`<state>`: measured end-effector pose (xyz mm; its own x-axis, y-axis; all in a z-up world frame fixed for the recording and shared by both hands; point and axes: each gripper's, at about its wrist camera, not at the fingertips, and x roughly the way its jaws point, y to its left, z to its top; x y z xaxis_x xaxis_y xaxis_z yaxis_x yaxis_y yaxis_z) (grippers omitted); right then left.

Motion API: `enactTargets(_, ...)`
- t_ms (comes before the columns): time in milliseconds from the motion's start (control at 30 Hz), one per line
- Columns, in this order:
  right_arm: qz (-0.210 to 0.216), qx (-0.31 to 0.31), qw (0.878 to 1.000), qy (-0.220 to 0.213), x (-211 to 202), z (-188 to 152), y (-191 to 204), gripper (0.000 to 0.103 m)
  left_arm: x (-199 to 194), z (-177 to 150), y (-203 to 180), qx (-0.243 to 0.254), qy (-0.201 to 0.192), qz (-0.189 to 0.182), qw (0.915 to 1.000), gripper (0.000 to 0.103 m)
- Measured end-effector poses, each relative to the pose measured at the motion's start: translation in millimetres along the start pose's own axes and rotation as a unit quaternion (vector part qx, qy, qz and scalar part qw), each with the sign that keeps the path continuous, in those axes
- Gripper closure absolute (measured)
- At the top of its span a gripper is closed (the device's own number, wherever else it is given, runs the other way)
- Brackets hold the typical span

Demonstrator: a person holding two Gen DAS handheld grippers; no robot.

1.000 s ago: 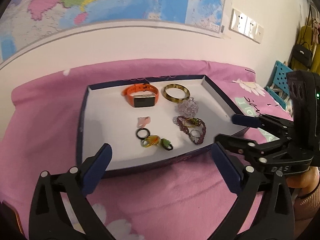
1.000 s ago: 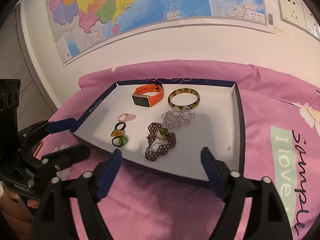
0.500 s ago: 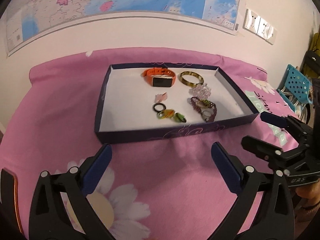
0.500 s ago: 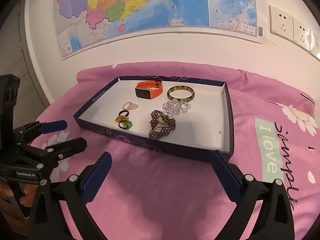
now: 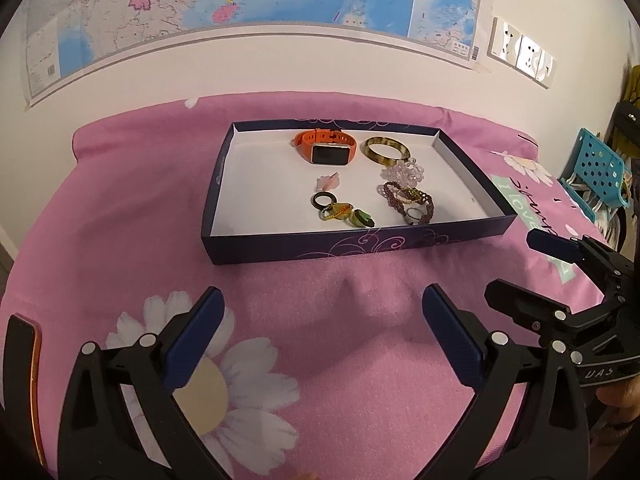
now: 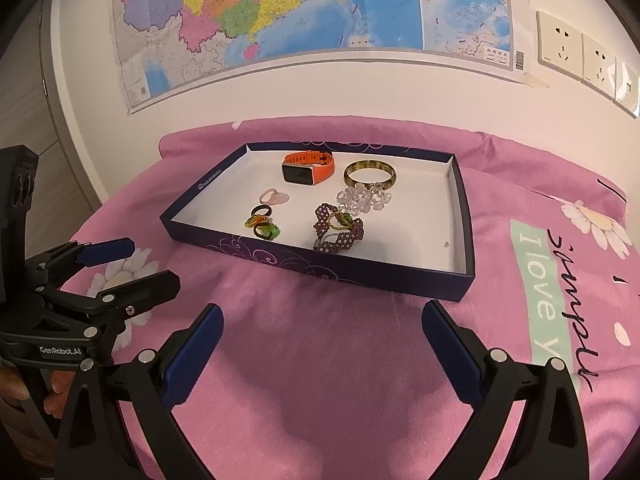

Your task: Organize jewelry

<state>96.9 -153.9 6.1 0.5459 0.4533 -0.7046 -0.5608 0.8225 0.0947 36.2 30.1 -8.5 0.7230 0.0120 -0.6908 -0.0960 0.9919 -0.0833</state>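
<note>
A dark blue shallow box (image 5: 360,246) (image 6: 320,264) lies on a pink bedspread. In it are an orange watch (image 5: 326,151) (image 6: 308,170), a brown bangle (image 5: 386,150), a clear bead bracelet (image 5: 404,172), a purple bead bracelet (image 5: 408,202) (image 6: 338,230), a pink ring (image 5: 328,181) and a few dark and green rings (image 5: 344,214) (image 6: 264,226). My left gripper (image 5: 320,332) (image 6: 136,266) hangs open over the bedspread, short of the box's front wall. My right gripper (image 6: 322,344) (image 5: 528,270) is open too, near the box's right front corner. Neither holds anything.
A map and wall sockets (image 6: 560,46) are on the wall behind. A blue perforated basket (image 5: 596,172) stands at the right of the bed. The bedspread (image 6: 400,360) has daisy prints and lettering. A black, orange-edged object (image 5: 24,380) sits at the far left.
Both grippers have drawn back from the box, which now looks smaller and farther off. The right gripper's jaws stand a little wider than a second ago. The jewelry has not moved.
</note>
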Motion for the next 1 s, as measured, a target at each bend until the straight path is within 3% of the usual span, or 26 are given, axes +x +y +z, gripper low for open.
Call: enactTargets(1000,-0.008,0.007,1.0,0.0,-3.5,-5.3,4.6,0.007,-11.2,-6.1,-4.8,0.011,-0.01,0.031,0.9994,0.005)
